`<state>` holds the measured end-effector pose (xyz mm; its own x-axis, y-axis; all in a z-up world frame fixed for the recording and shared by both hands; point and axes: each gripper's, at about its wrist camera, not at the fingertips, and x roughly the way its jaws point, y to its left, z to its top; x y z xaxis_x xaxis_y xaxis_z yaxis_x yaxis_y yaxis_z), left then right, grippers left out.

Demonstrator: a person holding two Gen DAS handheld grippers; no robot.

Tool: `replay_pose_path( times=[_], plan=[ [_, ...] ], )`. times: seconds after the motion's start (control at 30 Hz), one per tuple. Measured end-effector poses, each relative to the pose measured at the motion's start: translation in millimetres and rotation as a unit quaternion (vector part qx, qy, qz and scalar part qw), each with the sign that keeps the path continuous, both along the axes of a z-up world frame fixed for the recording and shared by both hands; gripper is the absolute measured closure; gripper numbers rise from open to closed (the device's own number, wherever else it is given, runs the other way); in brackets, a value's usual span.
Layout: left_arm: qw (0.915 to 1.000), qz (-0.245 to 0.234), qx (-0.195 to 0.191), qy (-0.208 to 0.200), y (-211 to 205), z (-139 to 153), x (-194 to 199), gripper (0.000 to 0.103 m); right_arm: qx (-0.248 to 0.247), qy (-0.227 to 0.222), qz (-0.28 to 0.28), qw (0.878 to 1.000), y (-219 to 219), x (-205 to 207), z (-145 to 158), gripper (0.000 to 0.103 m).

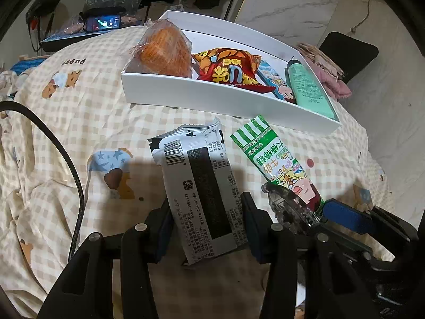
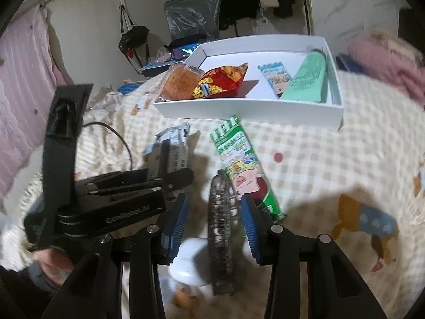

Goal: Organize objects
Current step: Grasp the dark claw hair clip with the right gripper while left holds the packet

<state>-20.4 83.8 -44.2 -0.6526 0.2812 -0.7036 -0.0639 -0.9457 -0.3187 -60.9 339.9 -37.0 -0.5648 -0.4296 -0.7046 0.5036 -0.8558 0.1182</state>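
Observation:
My left gripper point(image 1: 207, 226) is shut on a grey and white cow-print snack packet point(image 1: 199, 186), held over the checked bedsheet. A green candy packet point(image 1: 279, 164) lies just right of it. My right gripper point(image 2: 215, 223) straddles a clear plastic item point(image 2: 221, 228) with its jaws apart; the item also shows in the left wrist view point(image 1: 289, 207). A white box point(image 1: 212, 93) stands beyond, holding an orange wrapped bun point(image 1: 164, 50), a red snack bag point(image 1: 231, 69), a blue packet point(image 1: 276, 82) and a mint green tube point(image 1: 308, 87).
A black cable point(image 1: 61, 154) runs over the bed on the left. A pink fluffy item point(image 1: 326, 74) and a black pad point(image 1: 348, 53) lie right of the box. A lit phone point(image 1: 103, 22) sits behind the bed. A white object point(image 2: 188, 263) lies under my right gripper.

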Motion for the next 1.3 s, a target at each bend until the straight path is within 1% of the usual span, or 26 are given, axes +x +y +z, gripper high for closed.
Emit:
replay_pose_path(
  times=[0.17, 0.27, 0.37, 0.43, 0.53, 0.63, 0.73, 0.8, 0.87, 0.9, 0.93, 0.97, 1.0, 1.07, 1.13, 1.2, 1.3],
  plan=[
    [1.0, 0.0, 0.001, 0.001, 0.4, 0.2, 0.2, 0.052, 0.019, -0.011, 0.015, 1.0, -4.7, -2.5, -9.9, 0.059],
    [1.0, -0.001, 0.0, 0.0, 0.2, 0.5, 0.1, 0.052, 0.009, -0.023, 0.032, 0.999, -6.9, -0.7, -11.9, 0.059],
    [1.0, 0.0, -0.001, 0.0, 0.4, 0.7, -0.1, 0.052, -0.005, -0.037, 0.027, 0.999, -3.8, -2.4, -9.2, 0.083],
    [1.0, -0.001, -0.001, 0.0, 0.4, -0.1, 0.4, 0.052, -0.003, -0.042, 0.024, 0.999, -2.0, -3.5, -9.0, 0.083],
    [1.0, -0.001, -0.001, 0.0, 0.4, -0.3, 0.7, 0.052, 0.0, -0.036, 0.03, 0.999, -4.2, -0.5, -8.4, 0.083],
    [1.0, -0.001, -0.001, -0.001, 0.6, -0.5, 0.5, 0.052, -0.016, -0.027, 0.028, 0.999, -0.5, 1.3, -2.8, 0.083],
    [1.0, 0.0, -0.001, -0.001, 0.7, -0.2, 0.1, 0.052, -0.043, -0.016, 0.006, 0.999, 15.0, -2.0, 11.5, 0.084],
    [1.0, -0.001, -0.001, -0.001, 0.8, -0.1, 0.0, 0.052, -0.043, 0.005, -0.018, 0.999, 28.3, -2.0, 25.1, 0.084],
    [1.0, -0.001, -0.002, 0.0, 0.9, 0.3, -0.1, 0.052, -0.007, 0.049, -0.059, 0.997, 36.6, -0.9, 37.0, 0.084],
    [1.0, -0.001, -0.002, -0.001, 0.9, 0.2, -0.2, 0.052, 0.022, 0.071, -0.081, 0.994, 40.0, -0.6, 38.9, 0.084],
    [1.0, -0.001, -0.003, -0.001, 1.2, -0.1, -0.3, 0.052, 0.063, 0.095, -0.109, 0.987, 40.4, -1.5, 38.0, 0.084],
    [1.0, -0.001, -0.003, -0.001, 1.4, -0.6, -0.2, 0.052, 0.082, 0.101, -0.12, 0.984, 39.8, -3.4, 35.0, 0.084],
    [1.0, -0.002, -0.004, -0.001, 1.3, -1.0, 0.0, 0.052, 0.093, 0.099, -0.127, 0.983, 39.7, -7.4, 30.6, 0.084],
    [1.0, -0.002, -0.004, -0.001, 1.3, -1.3, -0.1, 0.052, 0.089, 0.079, -0.123, 0.985, 42.7, -13.9, 21.2, 0.083],
    [1.0, -0.002, -0.004, -0.002, 1.2, -1.7, 0.2, 0.052, 0.058, 0.067, -0.104, 0.991, 43.6, -16.1, 18.7, 0.083],
    [1.0, -0.001, -0.004, -0.003, 1.1, -2.0, 0.2, 0.052, 0.036, 0.059, -0.093, 0.993, 47.9, -10.4, 21.5, 0.083],
    [1.0, -0.002, -0.005, -0.004, 1.4, -1.9, -0.2, 0.052, 0.054, 0.063, -0.091, 0.992, 42.5, -9.6, 20.5, 0.082]
  ],
)
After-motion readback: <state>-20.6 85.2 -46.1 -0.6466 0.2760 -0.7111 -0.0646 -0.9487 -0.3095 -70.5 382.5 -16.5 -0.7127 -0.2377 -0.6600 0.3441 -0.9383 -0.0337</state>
